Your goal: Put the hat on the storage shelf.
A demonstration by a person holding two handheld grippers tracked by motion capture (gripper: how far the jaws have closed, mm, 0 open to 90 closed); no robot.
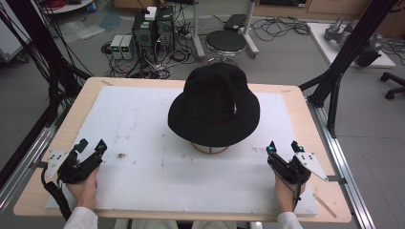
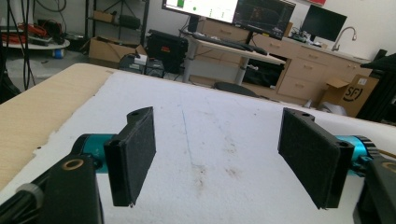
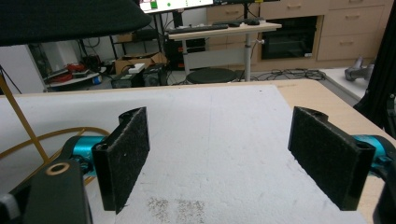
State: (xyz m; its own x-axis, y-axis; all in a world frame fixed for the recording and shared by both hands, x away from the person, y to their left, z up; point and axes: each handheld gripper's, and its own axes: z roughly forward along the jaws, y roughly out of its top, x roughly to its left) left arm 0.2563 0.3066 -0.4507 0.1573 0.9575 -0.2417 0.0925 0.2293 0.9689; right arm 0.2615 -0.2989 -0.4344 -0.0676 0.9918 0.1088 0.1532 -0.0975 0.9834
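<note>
A black bucket hat [image 1: 215, 104] sits on a thin wire stand [image 1: 210, 149] at the middle of the white foam mat [image 1: 157, 167]. In the right gripper view the hat's brim [image 3: 70, 21] hangs at the top left, over the stand's yellow wire [image 3: 28, 126]. My left gripper [image 1: 91, 146] rests open near the mat's front left, held by a hand [image 1: 85, 191]. At the front right my right gripper [image 1: 284, 145] stands open too, just right of the hat. Nothing lies between the pads [image 2: 135, 151] of the left one or the pads [image 3: 123, 151] of the right.
The mat lies on a wooden table [image 1: 305, 109] with black frame posts [image 1: 341, 57] at its right and left. A stool [image 1: 225, 42] and computer boxes [image 1: 153, 31] stand on the floor beyond the far edge. Small dark stains [image 1: 120, 155] mark the mat.
</note>
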